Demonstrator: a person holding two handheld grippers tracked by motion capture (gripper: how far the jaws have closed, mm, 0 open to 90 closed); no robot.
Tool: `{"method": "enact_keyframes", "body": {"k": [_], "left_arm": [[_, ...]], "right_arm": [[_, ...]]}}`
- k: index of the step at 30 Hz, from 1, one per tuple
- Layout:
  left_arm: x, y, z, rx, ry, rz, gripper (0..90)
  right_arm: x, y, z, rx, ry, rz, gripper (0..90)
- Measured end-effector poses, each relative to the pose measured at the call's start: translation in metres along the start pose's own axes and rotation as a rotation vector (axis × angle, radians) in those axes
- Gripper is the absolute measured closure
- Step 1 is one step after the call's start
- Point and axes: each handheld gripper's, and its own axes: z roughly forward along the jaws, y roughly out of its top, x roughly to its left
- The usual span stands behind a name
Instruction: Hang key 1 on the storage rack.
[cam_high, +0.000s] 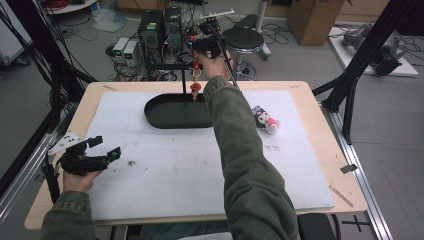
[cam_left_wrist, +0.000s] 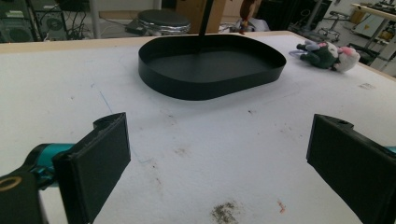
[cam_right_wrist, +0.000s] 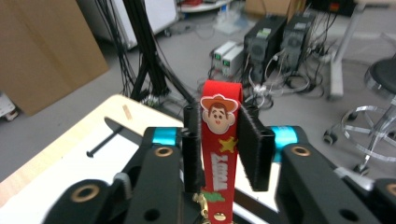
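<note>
From the high view we see the right gripper (cam_high: 207, 47) holding a red strap (cam_high: 195, 75) above the black tray (cam_high: 165, 117) at twelve o'clock; it could swing and catch the stand's post (cam_high: 183, 82).

In the left gripper view, jaws stand wide apart, empty, near the table (cam_left_wrist: 233, 140).

In the right gripper view, jaws pinch the strap's narrow edges; we judge it could slip.
</note>
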Motion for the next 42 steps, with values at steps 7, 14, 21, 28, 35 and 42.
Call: {"method": "enact_keyframes", "body": {"k": [7,14,21,28,35,42], "left_arm": [[0.0,0.0,0.0,0.003,-0.001,0.002,6.6],[0.0,0.0,0.0,0.007,0.0,0.002,6.6],[-0.001,0.0,0.0,0.007,0.0,0.003,6.6],[0.0,0.0,0.0,0.007,0.002,0.002,6.6],[0.0,0.0,-0.001,0.004,-0.001,-0.001,6.6],[0.0,0.0,-0.001,0.005,-0.001,0.001,6.6]], "right_arm": [[-0.005,-0.008,0.002,0.028,-0.019,0.036,37.0],[-0.01,-0.018,-0.001,0.05,0.031,0.045,0.3],[-0.005,-0.029,-0.007,0.053,0.062,-0.003,0.4],[0.002,-0.038,-0.016,0.054,0.081,-0.032,0.4],[0.005,-0.048,-0.025,0.074,0.093,-0.043,0.4],[0.008,-0.05,-0.037,0.068,0.088,-0.104,0.5]]}}
